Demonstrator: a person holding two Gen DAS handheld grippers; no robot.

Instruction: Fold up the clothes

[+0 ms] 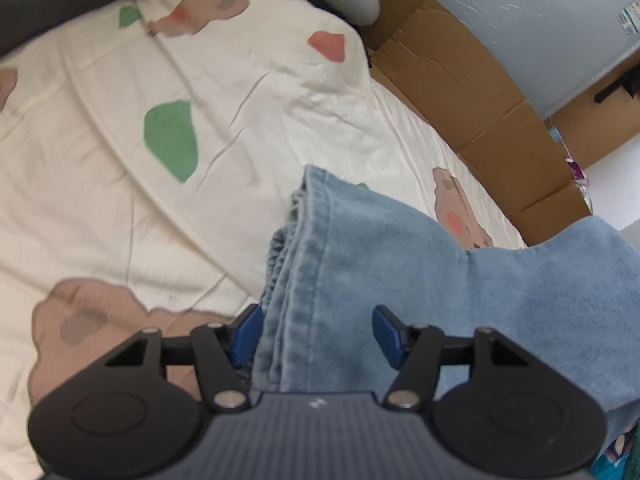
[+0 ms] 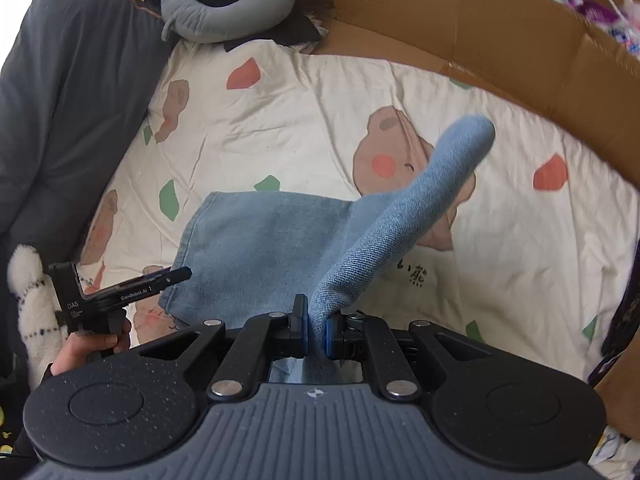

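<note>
Clamping a bunched ridge of denim, the right gripper (image 2: 316, 334) has its blue pads pressed tight together on the cloth, which rises from the jaws as a raised fold pointing away toward the far side of the bed. The left gripper (image 1: 316, 334) stands with its jaws apart; the hemmed, layered edge of the jeans (image 1: 360, 264) lies between the blue pads without either pad visibly pressing on it, so nothing is gripped on that side. In the right wrist view the left gripper (image 2: 120, 292) appears at the near corner of the garment, held by the person's hand (image 2: 90, 350). The jeans lie partly spread on the cream patterned bedsheet (image 2: 280, 128), with one part lifted off it by the right jaws. A dark blanket (image 2: 72, 100) and a grey neck pillow (image 2: 224, 12) lie at the head end; cardboard (image 2: 460, 32) borders the far side. To make this fold cleanly, the left jaws should probably close on all layers of the hem before the lifted part is carried over, keeping the edges aligned and the cloth taut enough to avoid trapping wrinkles.
</note>
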